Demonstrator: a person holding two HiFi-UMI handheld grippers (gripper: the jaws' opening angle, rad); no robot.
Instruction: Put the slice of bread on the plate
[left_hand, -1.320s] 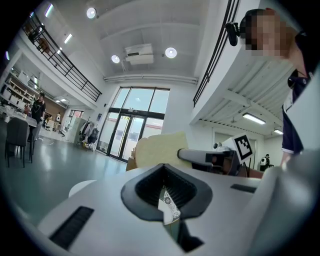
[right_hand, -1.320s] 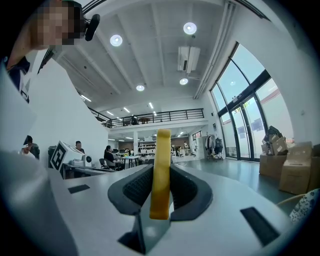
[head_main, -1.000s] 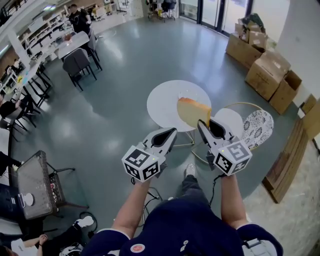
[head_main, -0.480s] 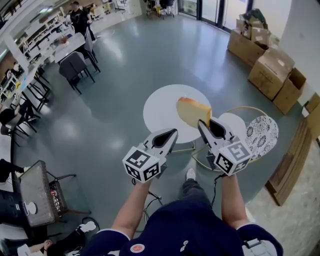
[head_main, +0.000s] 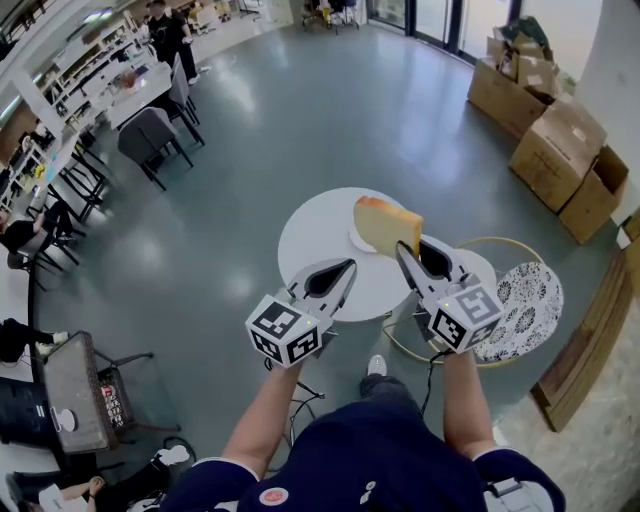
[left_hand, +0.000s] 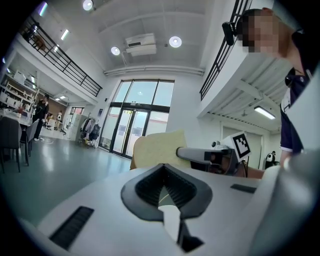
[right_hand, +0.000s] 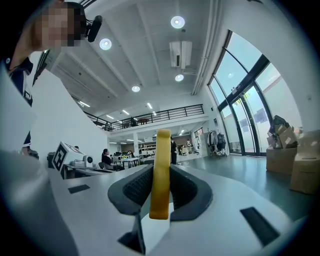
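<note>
Round white table (head_main: 305, 255) (plate (head_main: 353, 240) on it)

I see bright, even light: round ceiling lamps (right_hand: 176, 21) above the right gripper (right_hand: 160, 175), and daylight through tall windows (right_hand: 242, 95) ahead of it. The floor (head_main: 300, 110) beyond shows soft glare. Gripper-view edges bow and darken to black.

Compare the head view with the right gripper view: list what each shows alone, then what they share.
Head view only: the round white table below, and the broad face of the slice of bread. Right gripper view only: the ceiling lights, and the slice seen edge-on, pinched between both pads. Shared: the slice of bread held in the right gripper.
</note>
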